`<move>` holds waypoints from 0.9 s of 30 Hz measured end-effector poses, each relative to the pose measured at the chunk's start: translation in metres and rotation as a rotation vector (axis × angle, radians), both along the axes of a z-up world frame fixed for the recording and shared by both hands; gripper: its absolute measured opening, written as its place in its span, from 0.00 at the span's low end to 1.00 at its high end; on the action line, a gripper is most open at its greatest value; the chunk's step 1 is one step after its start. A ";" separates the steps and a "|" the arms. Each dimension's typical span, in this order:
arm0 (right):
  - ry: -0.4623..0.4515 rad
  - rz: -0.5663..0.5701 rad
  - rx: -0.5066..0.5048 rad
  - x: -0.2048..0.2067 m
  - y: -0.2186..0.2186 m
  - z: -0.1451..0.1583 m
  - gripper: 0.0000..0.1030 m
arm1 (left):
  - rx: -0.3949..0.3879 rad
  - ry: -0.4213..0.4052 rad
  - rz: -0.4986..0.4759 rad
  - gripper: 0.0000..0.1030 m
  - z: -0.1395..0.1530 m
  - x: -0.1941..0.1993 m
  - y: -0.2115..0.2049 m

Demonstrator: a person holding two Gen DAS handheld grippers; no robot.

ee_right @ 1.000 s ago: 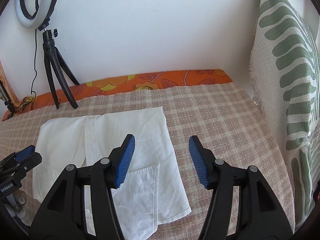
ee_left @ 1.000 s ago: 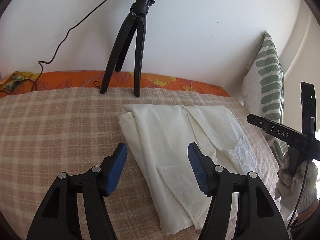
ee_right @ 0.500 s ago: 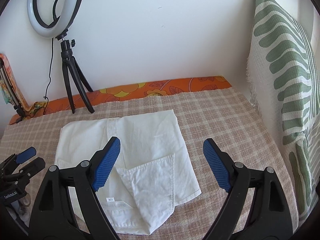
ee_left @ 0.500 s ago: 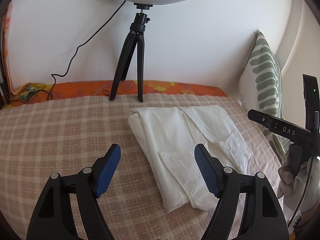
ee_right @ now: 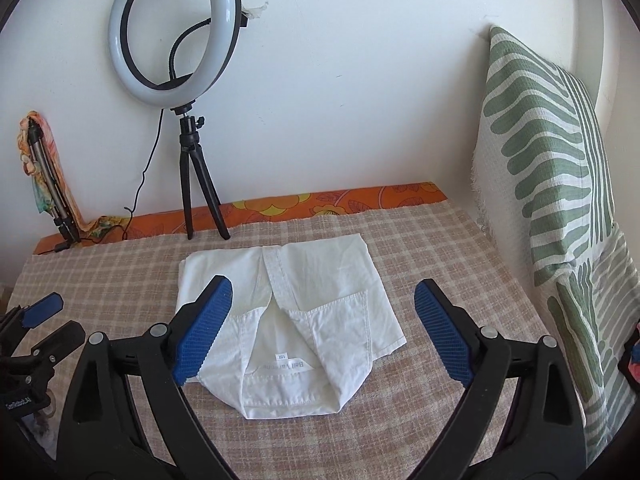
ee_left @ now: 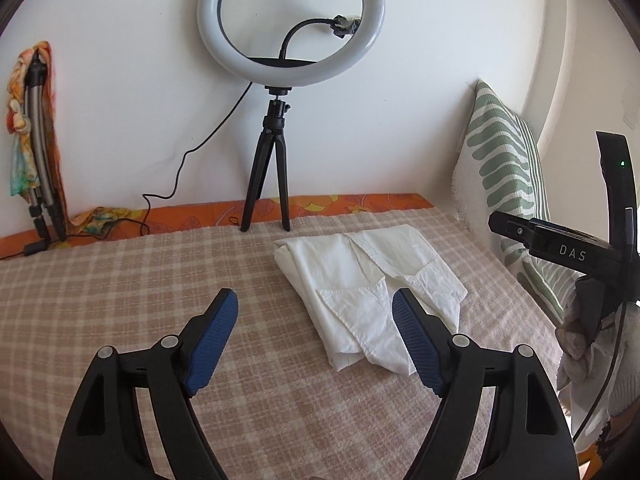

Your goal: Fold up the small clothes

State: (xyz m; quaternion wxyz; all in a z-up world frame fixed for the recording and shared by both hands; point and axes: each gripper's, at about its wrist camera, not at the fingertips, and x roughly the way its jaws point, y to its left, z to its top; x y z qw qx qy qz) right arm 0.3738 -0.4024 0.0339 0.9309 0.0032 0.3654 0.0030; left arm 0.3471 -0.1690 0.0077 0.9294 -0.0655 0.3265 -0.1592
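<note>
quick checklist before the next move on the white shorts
1. Left hand-held gripper empty, its jaws having just opened: ok.
2. Right hand-held gripper empty, its jaws having just opened: ok.
3. Shorts lying free on the blanket: ok.
4. Shorts neatly folded: not ok, waistband end gapes open.
5. Tripod clear of the shorts: ok.
6. Layers underneath lying smooth: cannot tell.

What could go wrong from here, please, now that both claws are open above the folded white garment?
1. The white garment lies loosely folded, its flaps and waistband uneven; a one-sided grab may undo the fold.
2. The ring light tripod stands just behind it, its cable trailing over the blanket; a reach further back could knock or snag it.
3. The left claw and right claw, whose jaws have just been opening, may pinch the blanket too.
</note>
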 end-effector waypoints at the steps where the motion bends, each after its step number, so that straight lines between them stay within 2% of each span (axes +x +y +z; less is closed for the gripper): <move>1: -0.007 0.000 0.000 -0.006 0.002 0.004 0.92 | 0.000 -0.008 0.000 0.77 0.003 -0.007 0.002; 6: -0.041 -0.010 -0.002 -0.039 0.014 0.022 0.98 | 0.002 -0.052 -0.010 0.78 0.017 -0.036 0.012; 13: -0.091 -0.007 -0.021 -0.083 0.037 0.038 1.00 | 0.019 -0.123 -0.037 0.79 0.033 -0.076 0.022; 19: -0.115 -0.034 -0.015 -0.115 0.049 0.038 1.00 | 0.054 -0.178 -0.053 0.83 0.038 -0.107 0.028; 24: -0.121 -0.050 0.002 -0.137 0.055 0.031 1.00 | 0.075 -0.190 -0.069 0.96 0.033 -0.126 0.032; 27: -0.129 -0.060 -0.005 -0.146 0.059 0.026 1.00 | 0.093 -0.198 -0.059 0.99 0.031 -0.133 0.034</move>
